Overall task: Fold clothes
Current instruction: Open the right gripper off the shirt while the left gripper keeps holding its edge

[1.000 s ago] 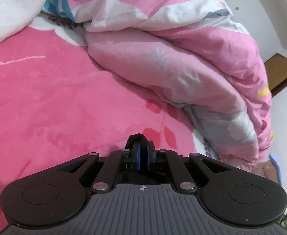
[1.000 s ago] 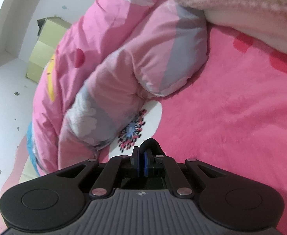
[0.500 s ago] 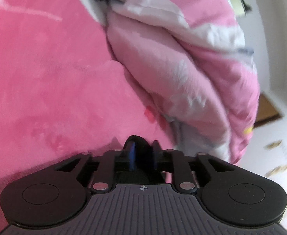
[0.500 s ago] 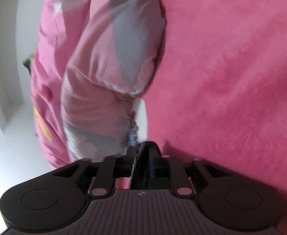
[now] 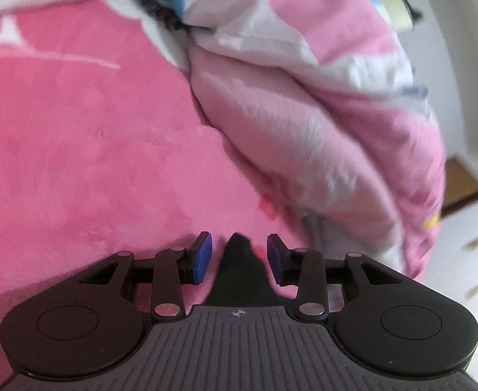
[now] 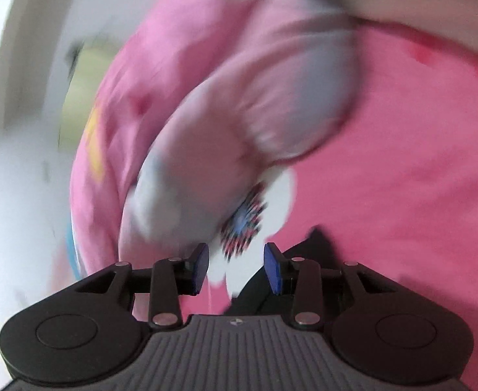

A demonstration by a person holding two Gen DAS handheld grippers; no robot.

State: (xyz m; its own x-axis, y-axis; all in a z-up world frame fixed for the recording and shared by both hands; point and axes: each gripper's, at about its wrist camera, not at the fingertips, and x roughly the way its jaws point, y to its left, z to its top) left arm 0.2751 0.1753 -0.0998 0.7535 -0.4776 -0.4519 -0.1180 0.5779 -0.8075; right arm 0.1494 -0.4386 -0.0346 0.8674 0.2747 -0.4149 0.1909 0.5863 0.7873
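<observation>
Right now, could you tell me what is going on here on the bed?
A person is folding a dark garment on a pink blanket, with one tool in each hand. Both tools have just been opening: the left tool stands open with a point of the dark cloth between its pads, not pinched, and the right tool is open with the cloth lying just beside it. A bunched pink quilt lies alongside. The right view is blurred.

Pink bed (image 5: 92, 163), rumpled quilt (image 5: 320, 123), black garment (image 5: 239, 270)
</observation>
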